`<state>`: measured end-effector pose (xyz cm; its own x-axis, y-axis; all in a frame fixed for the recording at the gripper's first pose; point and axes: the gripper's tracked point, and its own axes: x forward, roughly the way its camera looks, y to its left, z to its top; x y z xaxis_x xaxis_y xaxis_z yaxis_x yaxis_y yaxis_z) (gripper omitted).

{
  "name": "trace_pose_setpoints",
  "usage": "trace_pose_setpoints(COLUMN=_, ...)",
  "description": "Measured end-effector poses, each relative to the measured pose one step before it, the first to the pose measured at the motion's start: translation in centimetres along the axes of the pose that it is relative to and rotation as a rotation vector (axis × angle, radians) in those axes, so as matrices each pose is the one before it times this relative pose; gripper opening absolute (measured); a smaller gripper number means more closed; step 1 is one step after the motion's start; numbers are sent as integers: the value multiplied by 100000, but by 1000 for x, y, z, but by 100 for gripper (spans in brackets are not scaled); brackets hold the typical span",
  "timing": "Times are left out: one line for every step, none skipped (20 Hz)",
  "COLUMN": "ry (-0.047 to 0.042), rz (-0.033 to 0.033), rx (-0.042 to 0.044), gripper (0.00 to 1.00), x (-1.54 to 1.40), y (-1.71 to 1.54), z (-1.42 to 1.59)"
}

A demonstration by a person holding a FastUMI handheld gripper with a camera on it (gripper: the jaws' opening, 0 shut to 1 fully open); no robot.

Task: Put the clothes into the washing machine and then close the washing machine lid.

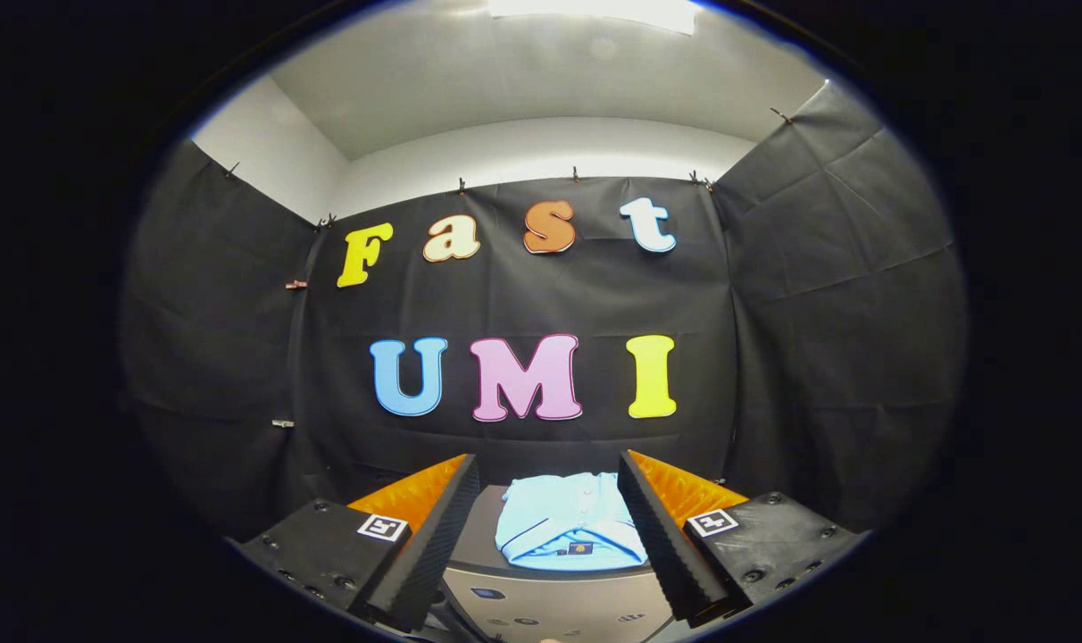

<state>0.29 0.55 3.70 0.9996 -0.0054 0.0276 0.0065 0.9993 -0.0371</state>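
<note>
Gripper view: your claw (548, 545) is spread wide, holding nothing. The folded shirt (570, 533) lies flat on top of the washing machine (550, 603), just ahead of and between the fingers. It's soft and light and will likely flop and unfold. Pinch a thick folded edge near the collar, not a single layer.
</note>
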Motion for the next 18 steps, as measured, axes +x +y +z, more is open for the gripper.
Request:
trace_pose_setpoints(ry=461, rz=-329, rx=-228, gripper=98, x=635, y=-109, z=375)
trace_pose_setpoints(ry=533, rz=-94, rx=212, gripper=98, x=611, y=-15, z=294)
trace_pose_setpoints(ry=845, rz=-201, rx=382, gripper=98, x=651, y=22, z=177)
trace_pose_setpoints(ry=960, rz=284, rx=711, gripper=98, x=558, y=-36, z=78)
trace_pose_setpoints(ry=1393, rz=563, rx=788, gripper=98, x=524, y=184, z=-88)
trace_pose_setpoints(ry=1430, rz=542, rx=412, gripper=98, x=598, y=95, z=-143)
trace_pose_setpoints(ry=847, rz=-293, rx=142, gripper=98, x=896, y=-182, z=42)
trace_pose_setpoints(ry=570, rz=-568, rx=-39, gripper=98, x=837, y=-245, z=4)
trace_pose_setpoints(ry=955, rz=-487, rx=288, gripper=98, x=967, y=-238, z=-1)
trace_pose_setpoints(ry=1122, rz=-18, rx=253, gripper=98, x=923, y=-78, z=-178)
trace_pose_setpoints(ry=1739, rz=-201, rx=228, gripper=98, x=1022, y=-118, z=-288)
trace_pose_setpoints(ry=1984, rz=-259, rx=346, gripper=98, x=1163, y=-170, z=-303)
trace_pose_setpoints(ry=2020, rz=-390, rx=289, gripper=98, x=1176, y=-219, z=-367)
trace_pose_setpoints(ry=2193, rz=-676, rx=194, gripper=98, x=1239, y=-303, z=-347)
trace_pose_setpoints(ry=1948, rz=-894, rx=174, gripper=98, x=1220, y=-326, z=-344)
trace_pose_setpoints(ry=1959, rz=-641, rx=-31, gripper=98, x=1297, y=-273, z=-360)
trace_pose_setpoints(ry=1941, rz=-436, rx=162, gripper=98, x=1241, y=-142, z=-391)
trace_pose_setpoints(ry=2083, rz=-421, rx=257, gripper=98, x=1237, y=-218, z=-372)
